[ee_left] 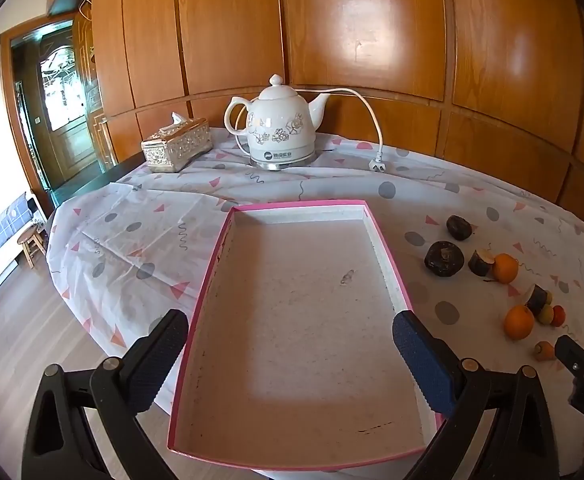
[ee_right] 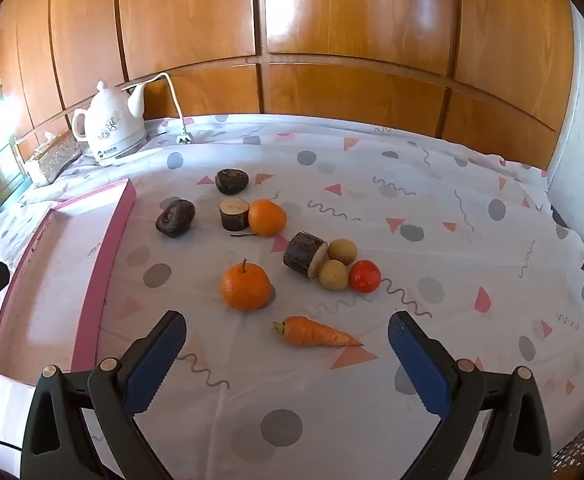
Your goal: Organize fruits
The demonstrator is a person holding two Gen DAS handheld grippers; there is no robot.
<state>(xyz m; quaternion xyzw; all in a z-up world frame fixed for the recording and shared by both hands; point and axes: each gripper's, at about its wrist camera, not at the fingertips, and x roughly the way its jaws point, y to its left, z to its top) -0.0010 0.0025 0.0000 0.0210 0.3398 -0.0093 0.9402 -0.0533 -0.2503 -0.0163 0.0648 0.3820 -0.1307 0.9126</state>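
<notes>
Orange, mostly, among the produce strewn on the cloth-covered counter (ee_right: 371, 152) ahead of the right tool (ee_right: 286, 342), spread wide and holding nothing. Nearest of all, a small carrot (ee_right: 315, 334), lying between the blue pads (ee_right: 154, 364) and a little beyond their tips, long axis running roughly 9 to 3 o'clock, leafy stub at 9, point at 3; crosswise to the line of approach, so probably a straight push forward and a squeeze across the ends, or a wrist turn to pinch across the narrow middle. Just past it at 11 o'clock, a stemmed orange (ee_right: 246, 286); at 1 o'clock, a tight cluster of a log slice (ee_right: 303, 254), two tan round fruits (ee_right: 333, 274) and a red one (ee_right: 365, 276), touching one another. Farther at 12, a second orange (ee_right: 267, 217) against another log slice (ee_right: 234, 213), plus two dark wrinkled fruits (ee_right: 175, 217). Pink-rimmed tray (ee_right: 108, 248) at 9 to 10 o'clock from the right tool, its long wall alongside the fruit, nothing in it yet. Left tool (ee_left: 292, 344) likewise wide and unloaded, hovering over the near end of that tray (ee_left: 228, 248), fruit off at its 3 o'clock, so the right side judged the nearer for picking. Clear cloth around the carrot on every side; open room at 3 o'clock; near counter edge below the tools. White kettle (ee_right: 110, 128) and its cord well apart at the back, out of the likely path.
</notes>
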